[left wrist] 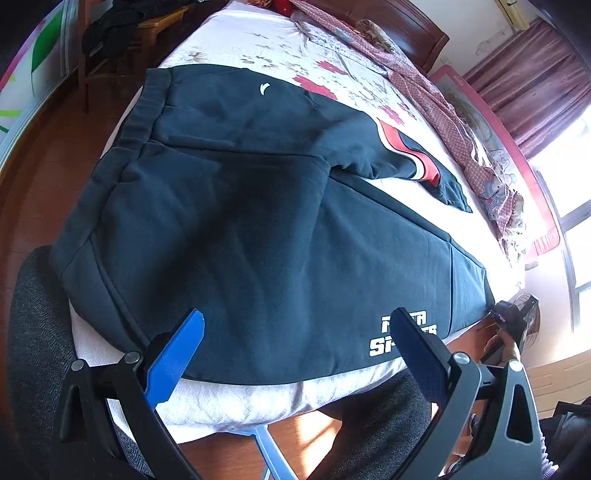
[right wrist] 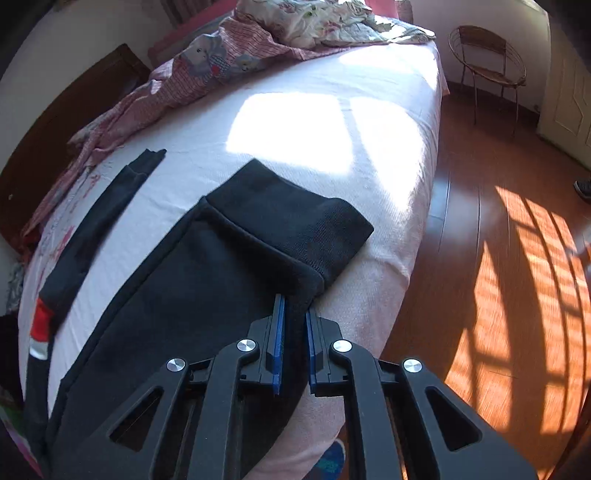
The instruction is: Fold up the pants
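Observation:
Dark navy sweatpants point(left wrist: 258, 221) lie spread on the white bed point(left wrist: 236, 402), waistband at the far left and legs running to the right. White lettering point(left wrist: 384, 343) marks the near leg; the far leg carries a red and white stripe point(left wrist: 406, 147). My left gripper point(left wrist: 297, 314) is open, hovering over the near leg's edge with its blue fingers point(left wrist: 177, 354) wide apart. My right gripper point(right wrist: 294, 304) is shut on the near leg's edge point(right wrist: 207, 280) just below the ribbed cuff point(right wrist: 295, 221), dark cloth pinched between the pads. It also shows small in the left wrist view, right gripper point(left wrist: 511, 314).
A crumpled pink patterned quilt point(right wrist: 207, 70) lies along the bed's far side by the wooden headboard point(left wrist: 406, 26). A wooden chair with dark clothes point(left wrist: 122, 33) stands beyond the waistband, a wire chair point(right wrist: 487, 59) past the bed's foot. Sunlit wood floor point(right wrist: 498, 258) borders the near edge.

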A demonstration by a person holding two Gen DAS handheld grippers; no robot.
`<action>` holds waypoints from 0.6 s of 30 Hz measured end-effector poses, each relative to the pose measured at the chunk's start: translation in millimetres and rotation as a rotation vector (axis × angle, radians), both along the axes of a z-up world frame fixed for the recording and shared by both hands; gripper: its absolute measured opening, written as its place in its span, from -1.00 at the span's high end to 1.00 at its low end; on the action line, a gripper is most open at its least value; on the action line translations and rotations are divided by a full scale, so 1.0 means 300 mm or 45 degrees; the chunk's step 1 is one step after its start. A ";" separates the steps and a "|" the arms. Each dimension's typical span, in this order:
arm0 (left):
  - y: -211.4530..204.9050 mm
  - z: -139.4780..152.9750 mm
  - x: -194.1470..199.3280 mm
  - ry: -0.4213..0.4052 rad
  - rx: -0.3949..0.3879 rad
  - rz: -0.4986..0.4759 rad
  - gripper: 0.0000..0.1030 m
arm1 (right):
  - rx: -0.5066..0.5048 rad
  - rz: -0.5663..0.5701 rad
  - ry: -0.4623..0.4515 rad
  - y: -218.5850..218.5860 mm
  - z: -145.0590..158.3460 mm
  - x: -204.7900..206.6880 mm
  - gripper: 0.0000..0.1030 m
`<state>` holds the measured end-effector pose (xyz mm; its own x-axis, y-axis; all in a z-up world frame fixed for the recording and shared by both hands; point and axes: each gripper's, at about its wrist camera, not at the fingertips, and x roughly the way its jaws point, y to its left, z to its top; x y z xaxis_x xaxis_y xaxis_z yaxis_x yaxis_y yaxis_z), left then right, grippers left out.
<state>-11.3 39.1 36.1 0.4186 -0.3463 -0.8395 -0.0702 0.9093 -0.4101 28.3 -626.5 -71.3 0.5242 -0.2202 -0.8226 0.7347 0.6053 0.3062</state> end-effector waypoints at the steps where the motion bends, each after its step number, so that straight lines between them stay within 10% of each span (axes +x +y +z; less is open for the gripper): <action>1: 0.016 -0.003 0.002 0.003 0.004 0.016 -0.95 | -0.031 -0.012 -0.002 0.006 0.012 -0.005 0.51; 2: 0.037 -0.002 0.006 0.000 0.011 0.029 -0.95 | -0.058 -0.035 0.066 0.014 0.019 -0.001 -0.17; 3: 0.058 0.000 0.012 -0.009 0.019 0.028 -0.95 | -0.099 -0.058 0.139 0.032 0.031 0.000 -0.31; 6: 0.137 0.037 0.038 -0.097 0.162 0.014 -0.96 | -0.241 -0.084 0.121 0.132 0.115 -0.042 -0.31; 11: 0.277 0.091 0.157 -0.241 0.503 -0.100 -0.96 | -0.082 0.302 -0.130 0.474 0.190 -0.041 -0.31; 18: 0.464 0.072 0.438 -0.360 0.485 -0.305 -0.96 | 0.152 0.624 -0.115 0.934 0.125 0.039 -0.31</action>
